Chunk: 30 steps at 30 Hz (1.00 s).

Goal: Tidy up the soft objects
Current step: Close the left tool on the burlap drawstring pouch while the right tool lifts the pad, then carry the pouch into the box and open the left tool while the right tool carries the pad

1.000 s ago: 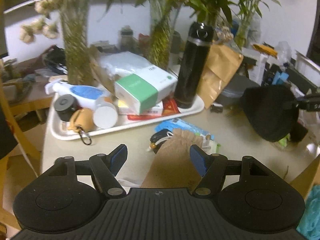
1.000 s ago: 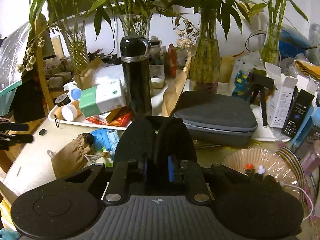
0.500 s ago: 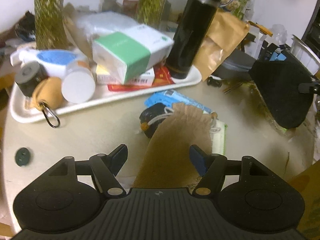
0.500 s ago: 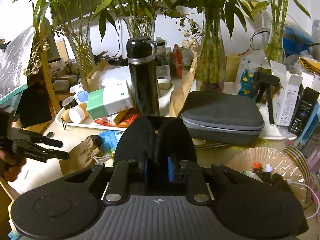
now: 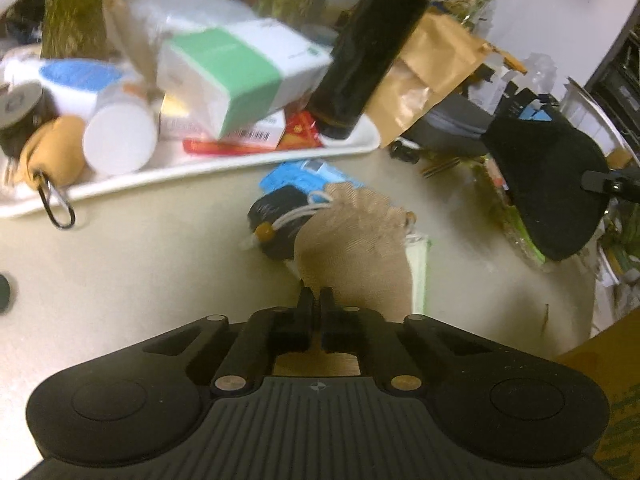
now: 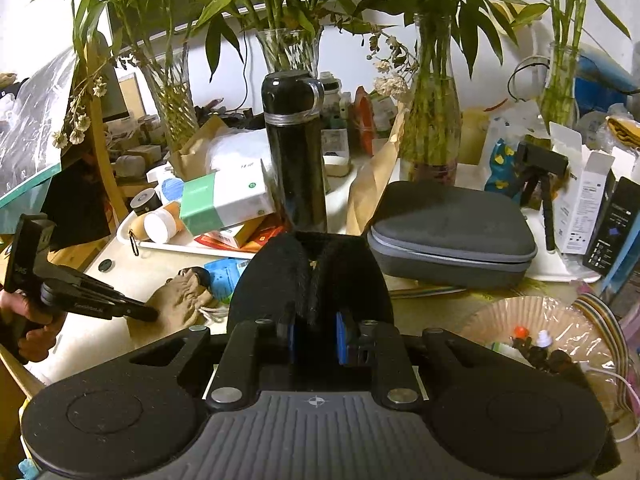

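A tan drawstring pouch lies on the beige table, its gathered mouth against a small black round object. My left gripper is shut on the pouch's near edge. In the right wrist view the left gripper pinches the same pouch at lower left. My right gripper is shut on a soft black fabric piece and holds it above the table. That black piece also shows in the left wrist view at right.
A white tray holds a green and white box, a black flask, bottles and a tan keyring pouch. A blue packet lies by the pouch. A grey zip case, vases of bamboo and boxes crowd the back.
My left gripper moved down onto the tan pouch and closed on its near edge. The right gripper stayed shut on the black fabric, nearly still.
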Motion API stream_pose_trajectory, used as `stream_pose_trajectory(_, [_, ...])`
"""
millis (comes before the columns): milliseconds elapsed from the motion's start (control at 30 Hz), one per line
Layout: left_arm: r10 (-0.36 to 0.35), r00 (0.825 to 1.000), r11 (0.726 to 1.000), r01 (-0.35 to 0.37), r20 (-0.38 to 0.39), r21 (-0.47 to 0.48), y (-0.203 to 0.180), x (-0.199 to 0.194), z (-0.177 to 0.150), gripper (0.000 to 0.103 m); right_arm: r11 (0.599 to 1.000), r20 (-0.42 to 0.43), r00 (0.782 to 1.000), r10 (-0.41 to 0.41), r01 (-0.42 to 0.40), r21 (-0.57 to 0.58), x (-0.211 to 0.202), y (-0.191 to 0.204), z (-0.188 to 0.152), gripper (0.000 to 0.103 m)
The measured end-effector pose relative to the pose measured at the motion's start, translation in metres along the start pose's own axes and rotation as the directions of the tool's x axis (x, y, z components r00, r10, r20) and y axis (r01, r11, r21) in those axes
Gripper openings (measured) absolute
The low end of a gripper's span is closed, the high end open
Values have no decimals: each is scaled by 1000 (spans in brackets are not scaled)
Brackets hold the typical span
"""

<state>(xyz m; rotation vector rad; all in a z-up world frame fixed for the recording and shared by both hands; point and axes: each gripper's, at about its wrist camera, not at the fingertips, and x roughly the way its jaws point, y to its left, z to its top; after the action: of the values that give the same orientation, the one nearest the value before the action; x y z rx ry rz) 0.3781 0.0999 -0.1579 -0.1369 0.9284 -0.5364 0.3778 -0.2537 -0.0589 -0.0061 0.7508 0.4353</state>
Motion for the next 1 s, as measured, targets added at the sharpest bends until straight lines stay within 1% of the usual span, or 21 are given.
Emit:
stream_pose_trajectory(133, [35,998,999,-36,50,21,-12,-12,4,2,1000,8,1000,-1,1,5,-2,0,0,22])
stream_pose_trajectory(200, [64,995,998,-65,73,21,-17,-20,5,2,1000,14,1000,1,-1,7,-4,1,0,21])
stream_pose_trajectory(333, [123,988,992,-123,94,4,-28,-33,8,2,1000,24,1000,-7,7,8,-6,3,0,21])
stream_pose_trajectory(600, [158,970,987,-161,183,4,-58,-69,11,2,1000,57,998,1,-2,15,-16,5,-1,21])
stream_pose_trajectory(733, [203,953,976,-215,225,29,-72,-85,5,2,1000,96,995,-9,9,4,-27,8,-2,21])
stream_pose_trajectory(800, [241,938,965,-260,250,44,-79,-95,3,2,1000,124,992,-9,8,11,-35,8,-2,21])
stream_pose_trajectory(867, [249,930,962,-271,270,45,-84,-106,2,2,1000,157,987,-15,13,10,-43,10,0,21])
stream_pose_trajectory(933, [264,921,955,-291,288,53,-91,-118,1,2,1000,175,984,-14,12,11,-50,11,2,21])
stream_pose_trajectory(1000, [277,911,949,-310,306,62,-99,-130,1,2,1000,185,983,-9,11,-12,-59,15,3,21])
